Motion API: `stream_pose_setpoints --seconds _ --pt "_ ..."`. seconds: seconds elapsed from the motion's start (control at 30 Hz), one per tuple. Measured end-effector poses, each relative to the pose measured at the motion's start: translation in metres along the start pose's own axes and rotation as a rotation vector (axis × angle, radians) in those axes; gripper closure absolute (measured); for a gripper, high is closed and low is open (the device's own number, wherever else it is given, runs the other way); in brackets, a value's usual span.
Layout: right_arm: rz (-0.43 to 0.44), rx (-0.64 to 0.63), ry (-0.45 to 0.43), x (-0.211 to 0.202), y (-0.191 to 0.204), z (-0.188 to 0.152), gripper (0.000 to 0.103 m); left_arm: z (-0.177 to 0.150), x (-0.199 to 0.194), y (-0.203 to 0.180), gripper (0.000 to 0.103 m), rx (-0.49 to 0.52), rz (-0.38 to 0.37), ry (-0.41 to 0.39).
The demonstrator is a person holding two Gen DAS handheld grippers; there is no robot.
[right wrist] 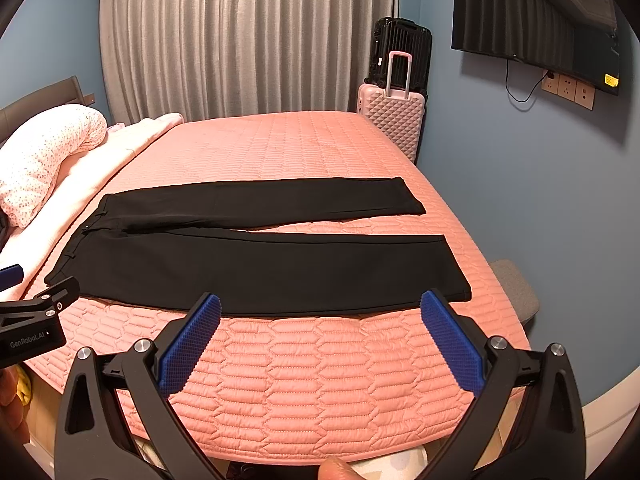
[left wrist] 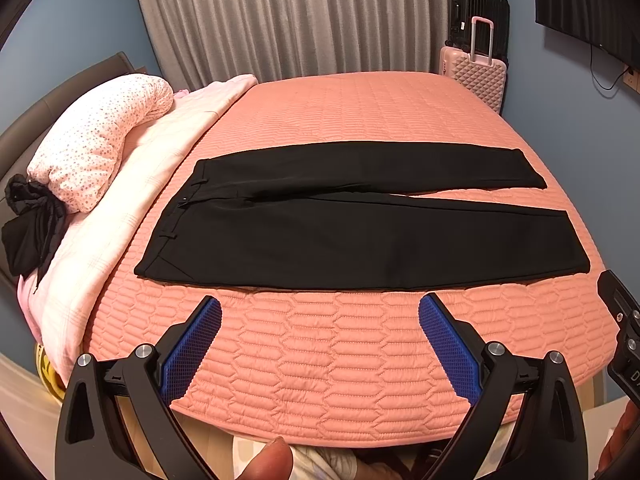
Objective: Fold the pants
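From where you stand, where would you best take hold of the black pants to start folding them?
Probably the near edge of the pants: left gripper at the waistband corner, right gripper at the near leg's hem, both coming from the near side. The pants lie flat with that long edge facing both open grippers.

Near strip of the bed (left wrist: 320, 360) between its edge and the pants (left wrist: 360, 240) is bare; both grippers, the left (left wrist: 320, 312) and the right (right wrist: 320, 312), have jaws spread wide above it, unobstructed. Far half of the bed beyond the pants is bare. Left side blocked by a blanket (left wrist: 120, 200) and pillow (left wrist: 100, 140). Suitcases (right wrist: 394, 120) stand against the far right corner.
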State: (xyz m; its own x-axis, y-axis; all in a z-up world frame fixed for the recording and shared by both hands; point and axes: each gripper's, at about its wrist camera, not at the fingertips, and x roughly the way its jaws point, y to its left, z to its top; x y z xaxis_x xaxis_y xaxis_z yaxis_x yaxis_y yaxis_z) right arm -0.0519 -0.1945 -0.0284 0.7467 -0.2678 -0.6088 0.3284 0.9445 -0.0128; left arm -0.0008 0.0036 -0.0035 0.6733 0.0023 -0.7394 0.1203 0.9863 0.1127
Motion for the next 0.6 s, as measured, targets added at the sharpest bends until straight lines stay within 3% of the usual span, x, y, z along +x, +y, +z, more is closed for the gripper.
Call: stream_pose_setpoints --seconds 0.6 --pt "0.004 0.004 0.002 0.0 -0.0004 0.0006 0.005 0.0 -0.0007 0.0008 0.006 0.002 -0.002 0.0"
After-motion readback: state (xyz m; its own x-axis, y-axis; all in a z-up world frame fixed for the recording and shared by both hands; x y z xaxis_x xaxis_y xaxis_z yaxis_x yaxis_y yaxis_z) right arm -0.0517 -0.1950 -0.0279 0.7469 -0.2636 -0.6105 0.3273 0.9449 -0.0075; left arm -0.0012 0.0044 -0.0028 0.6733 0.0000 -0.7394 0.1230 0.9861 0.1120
